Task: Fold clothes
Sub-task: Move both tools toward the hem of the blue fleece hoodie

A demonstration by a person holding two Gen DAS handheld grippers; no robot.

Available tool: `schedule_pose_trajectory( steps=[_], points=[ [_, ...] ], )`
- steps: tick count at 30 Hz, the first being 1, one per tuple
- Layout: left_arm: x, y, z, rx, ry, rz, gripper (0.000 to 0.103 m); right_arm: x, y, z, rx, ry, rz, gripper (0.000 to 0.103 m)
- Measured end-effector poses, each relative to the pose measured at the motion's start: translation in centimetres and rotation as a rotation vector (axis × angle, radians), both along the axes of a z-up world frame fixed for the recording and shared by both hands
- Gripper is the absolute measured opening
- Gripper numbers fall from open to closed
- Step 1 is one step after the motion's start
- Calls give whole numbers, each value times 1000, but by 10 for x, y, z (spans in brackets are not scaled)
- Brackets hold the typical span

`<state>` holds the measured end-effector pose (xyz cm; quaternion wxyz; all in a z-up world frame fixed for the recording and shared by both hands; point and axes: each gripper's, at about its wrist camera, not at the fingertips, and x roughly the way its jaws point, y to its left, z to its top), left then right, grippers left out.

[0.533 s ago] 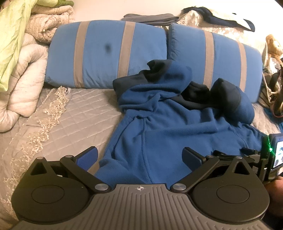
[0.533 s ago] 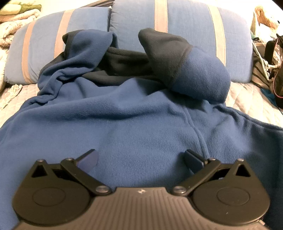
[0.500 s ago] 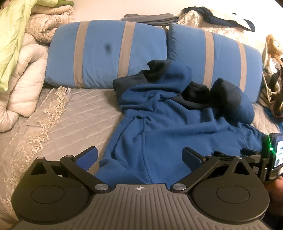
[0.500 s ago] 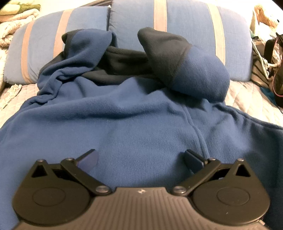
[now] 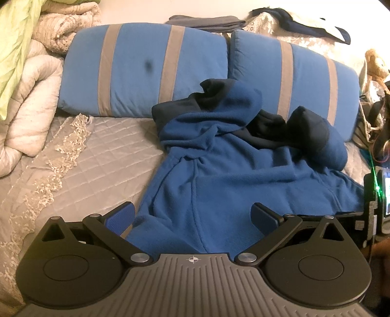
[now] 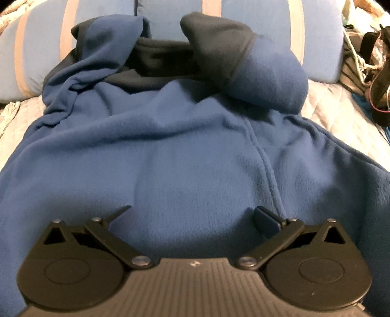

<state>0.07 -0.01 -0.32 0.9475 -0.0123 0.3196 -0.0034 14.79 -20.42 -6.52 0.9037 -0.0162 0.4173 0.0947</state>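
Note:
A blue fleece garment (image 5: 219, 175) with dark navy cuffs and lining lies rumpled on the grey quilted bed (image 5: 102, 156), its top bunched against two striped pillows. My left gripper (image 5: 193, 217) hovers open over the garment's near left edge, nothing between its fingers. In the right wrist view the fleece (image 6: 195, 151) fills most of the frame. My right gripper (image 6: 192, 214) is open and low over the cloth, close to a seam. One navy-cuffed sleeve (image 6: 243, 58) is folded over at the top right.
Two blue pillows with tan stripes (image 5: 146, 68) stand behind the garment. Rolled blankets and a green cloth (image 5: 22, 73) pile up at the left. Folded dark clothes (image 5: 207, 20) lie beyond the pillows. Bags and cables (image 6: 370, 73) sit at the right bed edge.
The right gripper has moved forward and lower toward the fleece, so the garment looks larger. The left gripper has barely shifted. Both stay open.

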Motion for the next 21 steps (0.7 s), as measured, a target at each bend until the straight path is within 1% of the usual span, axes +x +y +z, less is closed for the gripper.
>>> schedule_pose_trajectory(
  steps=[4,9,13,17,21],
  points=[
    [0,1,0,-2,2,-5,103,2,0,10,-2,60,40,102],
    [0,-3,1,20,3,-1,103,-8,-6,23,20,103,80,103],
    [-1,-8,2,50,4,-16,103,-25,-11,41,22,106,112,103],
    [-5,-10,4,84,17,-34,103,-47,-19,66,53,66,187,103],
    [-11,-13,6,110,44,-48,103,-74,-31,101,77,-21,280,103]
  ],
)
